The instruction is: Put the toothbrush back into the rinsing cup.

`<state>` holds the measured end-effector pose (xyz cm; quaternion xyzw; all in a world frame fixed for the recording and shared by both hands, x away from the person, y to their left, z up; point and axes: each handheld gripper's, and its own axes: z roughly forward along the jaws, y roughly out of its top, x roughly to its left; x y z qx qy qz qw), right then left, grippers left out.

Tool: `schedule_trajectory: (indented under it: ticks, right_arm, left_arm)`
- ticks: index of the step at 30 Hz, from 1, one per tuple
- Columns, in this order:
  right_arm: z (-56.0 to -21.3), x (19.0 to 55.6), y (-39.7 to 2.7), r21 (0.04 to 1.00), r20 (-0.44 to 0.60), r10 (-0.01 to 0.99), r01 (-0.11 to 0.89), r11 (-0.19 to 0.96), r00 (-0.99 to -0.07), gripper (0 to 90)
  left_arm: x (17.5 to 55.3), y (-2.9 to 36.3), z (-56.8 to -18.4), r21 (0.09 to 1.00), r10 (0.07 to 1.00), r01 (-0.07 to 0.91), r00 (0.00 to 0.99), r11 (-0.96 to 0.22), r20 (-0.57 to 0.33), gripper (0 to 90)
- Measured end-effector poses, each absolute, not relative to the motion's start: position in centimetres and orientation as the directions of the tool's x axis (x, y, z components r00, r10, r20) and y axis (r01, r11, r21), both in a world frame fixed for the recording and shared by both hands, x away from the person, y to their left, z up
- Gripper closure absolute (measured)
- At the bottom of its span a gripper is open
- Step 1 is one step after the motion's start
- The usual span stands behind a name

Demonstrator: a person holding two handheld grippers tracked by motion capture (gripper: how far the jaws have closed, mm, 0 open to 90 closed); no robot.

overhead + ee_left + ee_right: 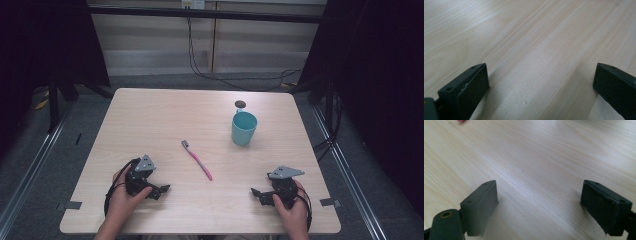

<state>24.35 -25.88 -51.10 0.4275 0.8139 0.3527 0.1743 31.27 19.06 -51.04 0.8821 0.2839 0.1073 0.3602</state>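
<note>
**Both claws parked wide, toothbrush sitting between them**

So my counter (150, 115) is pale wood-grain laminate, smooth, with rounded corners and fine streaks running along it. In the middle lies a toothbrush (197, 160): thin pink handle, grey head end, lying flat on a slant with the head pointing toward 11 o'clock. Up around 1 o'clock from it stands a teal cup (244, 128), plain smooth plastic, slightly tapered, upright and mouth up. Just behind the cup there's a small dark round spot (240, 104) on the counter.

My left claw (161, 190) rests at about 7 o'clock on the counter, my right claw (257, 194) at about 5 o'clock, tips facing each other, toothbrush between them but well apart from both. The matte black blocky jaws stand wide on each, bare wood between them, gripping nothing. From the right gripper view, a pink toothbrush tip (461, 121) peeks in at the top edge.
</note>
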Motion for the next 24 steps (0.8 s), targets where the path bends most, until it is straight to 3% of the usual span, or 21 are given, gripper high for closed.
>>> schedule_trajectory:
  ticks: [14, 16, 17, 24]
  right_arm:
    - [-51.0, 24.3, -25.6, 0.718, 0.024, 0.835, 0.591, 0.368, -0.550, 14.3]
    - [-50.8, 24.5, -25.5, 0.704, 0.027, 0.841, 0.607, 0.368, -0.541, 17.5]
    - [-50.4, 24.7, -25.2, 0.687, 0.021, 0.838, 0.617, 0.384, -0.545, 23.5]
    - [-49.1, 26.3, -23.3, 0.627, 0.036, 0.809, 0.644, 0.438, -0.586, 25.2]
  left_arm:
    - [31.3, 19.1, -51.0, 0.696, 0.578, 0.423, 0.816, -0.580, -0.015, 0.0]
    - [31.3, 19.1, -51.0, 0.696, 0.578, 0.424, 0.816, -0.579, -0.015, 0.0]
    - [31.3, 19.1, -51.0, 0.696, 0.578, 0.424, 0.816, -0.579, -0.015, 0.0]
    - [31.3, 19.1, -51.0, 0.696, 0.578, 0.424, 0.816, -0.579, -0.015, 0.0]
